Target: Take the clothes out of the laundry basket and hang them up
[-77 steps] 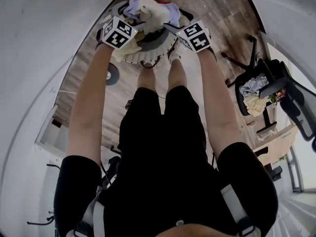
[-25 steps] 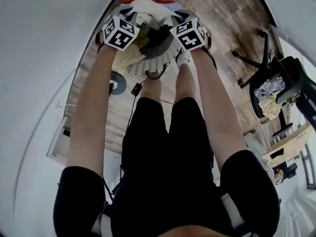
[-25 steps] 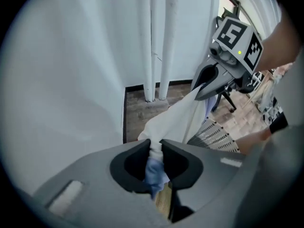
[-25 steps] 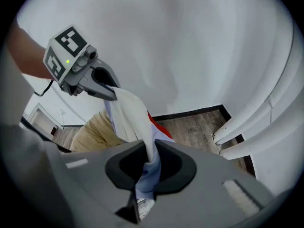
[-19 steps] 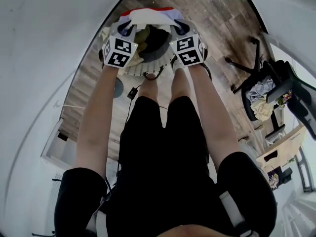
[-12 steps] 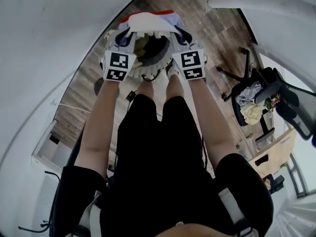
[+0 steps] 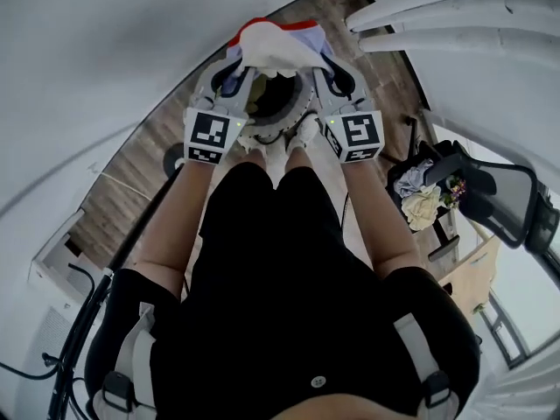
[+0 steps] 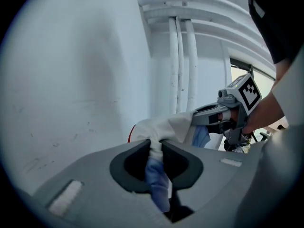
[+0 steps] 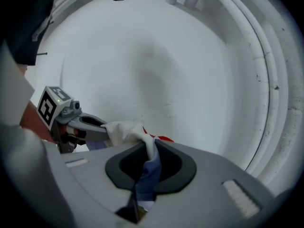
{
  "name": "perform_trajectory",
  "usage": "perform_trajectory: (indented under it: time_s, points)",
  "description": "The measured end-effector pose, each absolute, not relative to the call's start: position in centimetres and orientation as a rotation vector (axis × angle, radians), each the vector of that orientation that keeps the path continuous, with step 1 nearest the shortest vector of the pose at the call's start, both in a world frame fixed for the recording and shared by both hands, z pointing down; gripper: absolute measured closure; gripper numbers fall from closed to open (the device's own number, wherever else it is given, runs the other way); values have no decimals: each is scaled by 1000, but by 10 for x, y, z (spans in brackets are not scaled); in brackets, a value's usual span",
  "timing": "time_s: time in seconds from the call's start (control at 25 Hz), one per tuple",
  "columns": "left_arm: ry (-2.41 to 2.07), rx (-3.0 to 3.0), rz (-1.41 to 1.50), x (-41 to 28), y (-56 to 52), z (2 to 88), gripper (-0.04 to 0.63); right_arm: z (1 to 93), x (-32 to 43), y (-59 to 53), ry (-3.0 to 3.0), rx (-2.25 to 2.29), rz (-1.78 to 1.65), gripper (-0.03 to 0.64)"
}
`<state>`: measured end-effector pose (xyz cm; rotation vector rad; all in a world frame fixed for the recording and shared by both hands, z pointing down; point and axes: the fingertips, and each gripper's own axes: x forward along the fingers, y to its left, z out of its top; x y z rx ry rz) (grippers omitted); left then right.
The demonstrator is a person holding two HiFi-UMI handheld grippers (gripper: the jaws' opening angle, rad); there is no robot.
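A white garment with red and blue parts [image 7: 276, 42] hangs stretched between my two grippers, raised in front of a pale wall. My left gripper [image 7: 234, 70] is shut on its left edge; the cloth [image 8: 156, 148] runs down between the jaws in the left gripper view. My right gripper [image 7: 325, 66] is shut on the other edge, where white and blue cloth [image 9: 149, 163] is pinched in the right gripper view. Below the garment stands the round laundry basket [image 7: 278, 112], partly hidden by the cloth and grippers, with dark clothing inside. Each gripper shows in the other's view: the right gripper [image 8: 209, 120] and the left gripper [image 9: 97, 126].
White pipes [image 7: 437, 24] run along the wall at upper right. A black office chair [image 7: 490, 191] with clothes piled on it [image 7: 418, 195] stands to the right. The floor is wood planks [image 7: 140, 173]. The person's legs and feet stand just behind the basket.
Both grippers have risen together with the garment, lifting it out of the basket and up before the wall. The head view has tipped up, bringing the pipes into sight.
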<state>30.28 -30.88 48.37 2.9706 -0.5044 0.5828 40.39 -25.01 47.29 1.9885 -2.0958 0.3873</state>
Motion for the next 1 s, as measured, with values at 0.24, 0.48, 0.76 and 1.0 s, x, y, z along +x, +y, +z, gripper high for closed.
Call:
perform_trajectory:
  time_s: [0.24, 0.48, 0.76, 1.0]
  points:
    - [-560, 3012, 373, 262, -299, 396, 552, 382, 367, -249, -2189, 2049, 307, 588]
    - [-676, 3015, 231, 239, -285, 344, 554, 330, 345, -234, -2316, 2021, 246, 588]
    - [-960, 2944, 117, 184, -239, 292, 553, 281, 286, -208, -2590, 1797, 161, 589]
    - [-1201, 2898, 92, 131, -190, 263, 553, 252, 238, -175, -2774, 1605, 146, 588]
